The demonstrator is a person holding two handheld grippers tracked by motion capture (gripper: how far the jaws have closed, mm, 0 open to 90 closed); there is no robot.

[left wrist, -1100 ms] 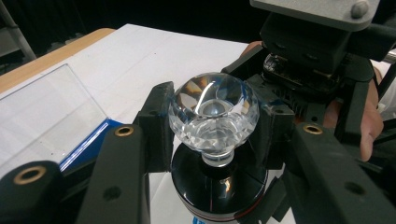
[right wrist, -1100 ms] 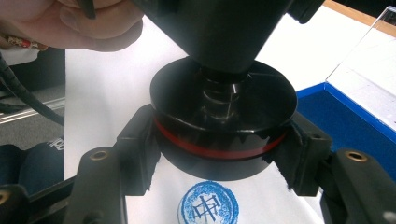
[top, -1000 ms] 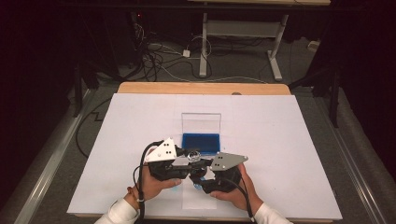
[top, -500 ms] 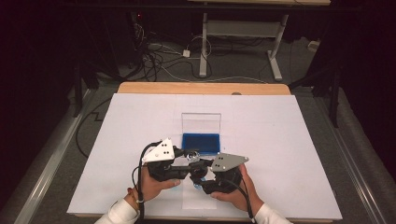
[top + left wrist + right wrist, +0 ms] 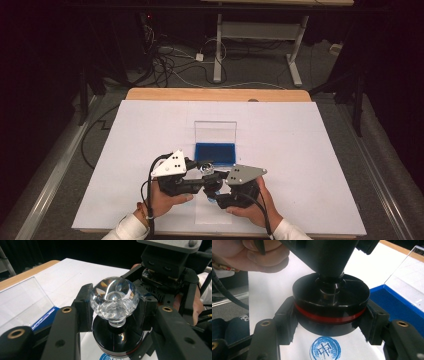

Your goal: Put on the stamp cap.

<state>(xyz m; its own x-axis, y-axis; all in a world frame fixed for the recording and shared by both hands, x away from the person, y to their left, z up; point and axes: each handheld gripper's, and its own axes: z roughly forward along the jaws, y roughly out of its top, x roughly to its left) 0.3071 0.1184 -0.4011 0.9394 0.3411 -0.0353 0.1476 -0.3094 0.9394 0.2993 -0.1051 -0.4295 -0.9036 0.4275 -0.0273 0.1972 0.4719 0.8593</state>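
A stamp with a faceted clear crystal knob (image 5: 113, 298) and a round black base with a red ring (image 5: 329, 308) hangs just above the white sheet. My left gripper (image 5: 115, 306) is shut on the knob, one jaw on each side. My right gripper (image 5: 328, 315) is shut on the black base. A round blue stamp print (image 5: 324, 349) lies on the paper right under the base. In the high view the left gripper (image 5: 202, 172) and right gripper (image 5: 214, 189) meet near the front middle of the table, with the knob (image 5: 206, 167) between them.
A blue ink pad box (image 5: 216, 154) lies just behind the grippers, its clear lid (image 5: 215, 132) standing upright. The white table cover (image 5: 310, 145) stretches wide on both sides. A wooden edge (image 5: 215, 94) runs along the far side. Cables and desk legs (image 5: 217, 50) lie on the floor beyond.
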